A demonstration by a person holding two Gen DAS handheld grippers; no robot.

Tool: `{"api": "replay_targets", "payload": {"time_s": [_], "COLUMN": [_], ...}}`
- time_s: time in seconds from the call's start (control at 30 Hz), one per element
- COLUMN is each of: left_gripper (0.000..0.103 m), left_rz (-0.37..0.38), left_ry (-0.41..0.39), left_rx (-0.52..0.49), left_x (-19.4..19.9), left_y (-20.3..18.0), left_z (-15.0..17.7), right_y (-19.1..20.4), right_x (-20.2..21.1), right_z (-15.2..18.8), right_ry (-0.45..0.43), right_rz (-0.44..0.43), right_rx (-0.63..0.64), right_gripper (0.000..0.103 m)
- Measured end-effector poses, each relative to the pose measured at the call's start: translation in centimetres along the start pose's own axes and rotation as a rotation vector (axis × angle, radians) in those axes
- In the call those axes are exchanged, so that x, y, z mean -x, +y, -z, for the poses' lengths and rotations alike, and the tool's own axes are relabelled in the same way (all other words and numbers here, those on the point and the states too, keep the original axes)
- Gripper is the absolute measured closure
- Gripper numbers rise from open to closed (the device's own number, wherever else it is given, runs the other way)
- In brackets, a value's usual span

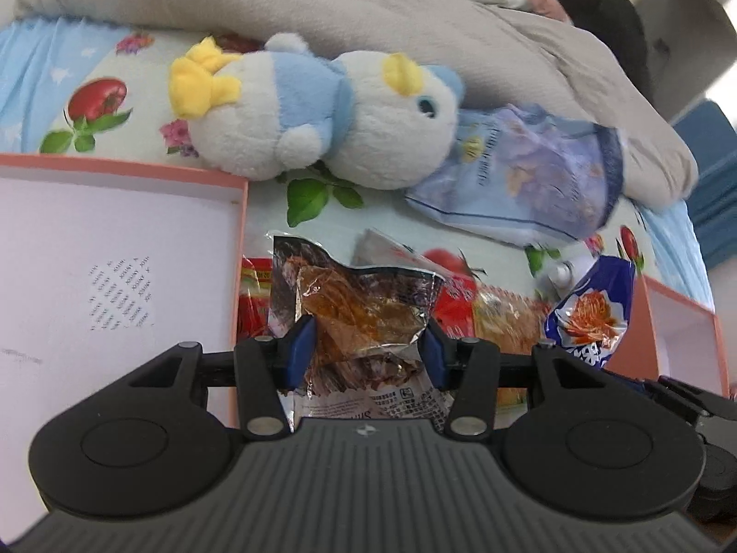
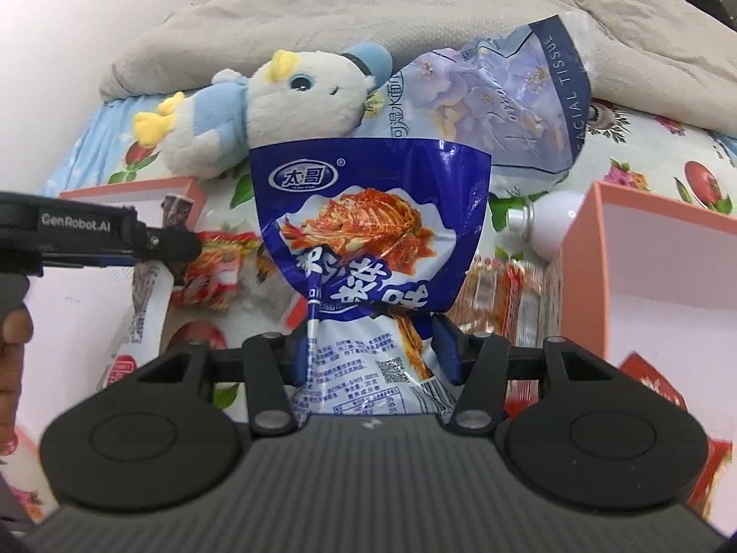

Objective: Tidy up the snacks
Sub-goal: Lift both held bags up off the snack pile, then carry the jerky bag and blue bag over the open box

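Observation:
My left gripper is shut on a silver-and-clear snack packet with brown contents, held up above the bed. To its left lies a pink box with a white inside. My right gripper is shut on the lower part of a blue kimchi-print snack packet, also lifted; that blue packet shows at the right of the left wrist view. A second pink box stands right of it. More red and orange snack packets lie on the bedsheet between the boxes.
A blue-and-white plush bird and a pale blue tissue pack lie behind the snacks, with a grey duvet beyond. A white bulb-shaped object rests by the right box. A hand holds the left gripper.

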State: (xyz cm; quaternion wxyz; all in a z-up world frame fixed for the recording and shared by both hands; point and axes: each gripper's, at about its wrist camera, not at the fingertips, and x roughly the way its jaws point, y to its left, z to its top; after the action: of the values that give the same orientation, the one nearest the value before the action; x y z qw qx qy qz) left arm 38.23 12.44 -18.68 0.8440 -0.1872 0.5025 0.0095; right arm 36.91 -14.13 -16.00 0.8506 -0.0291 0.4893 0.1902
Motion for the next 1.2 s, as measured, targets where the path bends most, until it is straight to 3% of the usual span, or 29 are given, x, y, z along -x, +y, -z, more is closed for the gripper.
{"api": "replay_targets", "payload": {"time_s": [0.3, 0.67, 0.73, 0.87, 1.0, 1.2], "left_gripper": [0.049, 0.049, 0.049, 0.049, 0.049, 0.051], "left_rz": [0.059, 0.099, 0.084, 0.109, 0.084, 0.065], "left_ry": [-0.003, -0.031, -0.055, -0.062, -0.102, -0.105], "left_rx": [0.005, 0.023, -0.02, -0.017, -0.036, -0.071], "left_x": [4.4, 7.4, 8.2, 9.4, 10.7, 11.1], "left_y": [-0.5, 0.3, -0.2, -0.2, -0.5, -2.0], "left_z": [3.1, 7.0, 7.5, 8.8, 10.3, 12.4], "right_y": [2.0, 1.5, 1.4, 1.2, 1.4, 1.6], "right_x": [4.5, 8.0, 8.6, 10.1, 11.0, 11.1], "right_z": [3.1, 7.3, 7.9, 9.2, 10.9, 12.8], "right_ry": [-0.018, -0.038, -0.032, -0.052, -0.056, -0.051], "right_rz": [0.028, 0.032, 0.048, 0.041, 0.019, 0.007], "right_rx": [0.005, -0.054, -0.053, -0.08, -0.102, -0.156], "right_gripper": [0.048, 0.048, 0.048, 0.048, 0.048, 0.048]}}
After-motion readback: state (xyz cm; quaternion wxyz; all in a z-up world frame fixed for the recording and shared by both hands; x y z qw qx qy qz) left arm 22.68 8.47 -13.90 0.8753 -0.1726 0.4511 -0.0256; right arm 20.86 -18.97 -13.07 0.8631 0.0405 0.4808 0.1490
